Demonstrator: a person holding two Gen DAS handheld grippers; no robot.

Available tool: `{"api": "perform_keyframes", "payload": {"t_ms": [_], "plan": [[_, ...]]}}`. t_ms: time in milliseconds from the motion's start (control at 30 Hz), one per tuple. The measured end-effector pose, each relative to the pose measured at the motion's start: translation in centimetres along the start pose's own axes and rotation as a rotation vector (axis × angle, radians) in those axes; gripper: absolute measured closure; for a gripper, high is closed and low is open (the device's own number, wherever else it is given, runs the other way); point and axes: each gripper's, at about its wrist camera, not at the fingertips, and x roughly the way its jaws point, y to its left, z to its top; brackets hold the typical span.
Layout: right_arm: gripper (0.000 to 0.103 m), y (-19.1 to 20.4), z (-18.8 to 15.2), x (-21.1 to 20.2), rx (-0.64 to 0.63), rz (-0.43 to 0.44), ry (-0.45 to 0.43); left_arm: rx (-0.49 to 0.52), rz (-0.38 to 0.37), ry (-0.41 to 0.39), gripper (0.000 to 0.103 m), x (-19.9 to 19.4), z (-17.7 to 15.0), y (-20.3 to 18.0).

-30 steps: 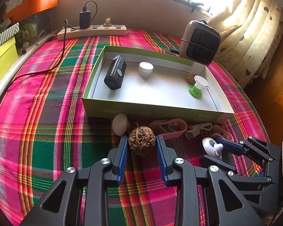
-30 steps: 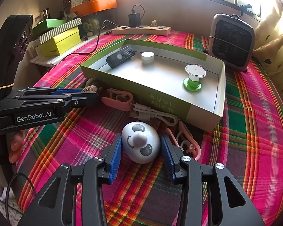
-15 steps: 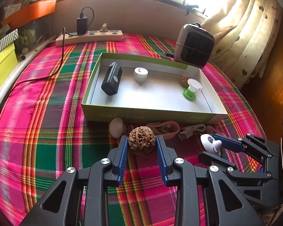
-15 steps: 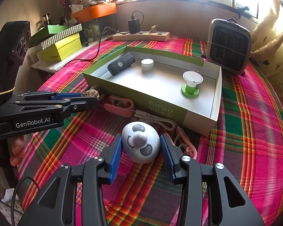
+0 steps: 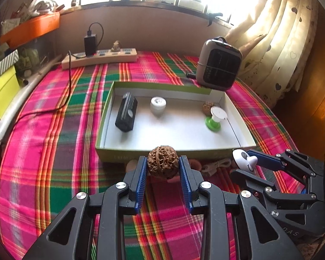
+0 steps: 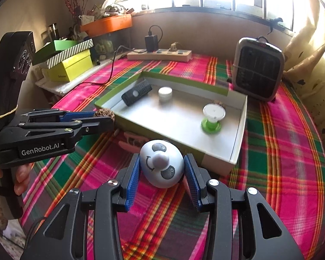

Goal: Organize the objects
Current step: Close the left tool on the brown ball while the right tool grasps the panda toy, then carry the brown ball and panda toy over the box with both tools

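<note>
My left gripper (image 5: 162, 173) is shut on a brown walnut (image 5: 162, 164) and holds it above the cloth, just in front of the near wall of the green box (image 5: 175, 150). My right gripper (image 6: 162, 173) is shut on a white panda-face egg toy (image 6: 161, 165), also lifted, near the box's front right corner (image 6: 218, 164). The box holds a black remote (image 5: 126, 114), a white cap (image 5: 158, 104), a second walnut (image 5: 207, 107) and a green-and-white spool (image 5: 214, 120). The right gripper with the toy shows in the left wrist view (image 5: 244, 160).
Pink clips (image 6: 133, 140), a white cable (image 5: 215, 165) and a pale egg shape (image 5: 131, 164) lie on the plaid cloth in front of the box. A small heater (image 6: 259, 71) stands behind the box, a power strip (image 5: 99, 57) at the back, boxes (image 6: 70, 65) at the left.
Both grippers have risen off the cloth with the walnut and the panda toy and drawn back a little; the clutter in front of the box now lies below them.
</note>
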Motion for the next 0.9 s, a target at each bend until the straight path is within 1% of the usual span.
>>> {"api": "perform_keyframes", "payload": {"t_ms": [167,433,667,900], "plan": [[0.061,-0.2,1.1,0.1,-0.002,-0.007,-0.013,0.012,0.001,-0.011,0.075,0.2,1.1,0.1],[0.061,-1.1,3.1,1.4,0.003,-0.03,-0.016,0.034,0.006,-0.016,0.075,1.3,2.7,0.2],[0.061,-2.4,5.3,3.2,0.016,-0.054,-0.012,0.047,0.009,-0.011,0.075,2.9,4.1,0.6],[0.061,-3.7,7.1,5.8,0.037,-0.074,0.016,0.058,0.011,0.001,0.075,5.0,5.0,0.9]]}}
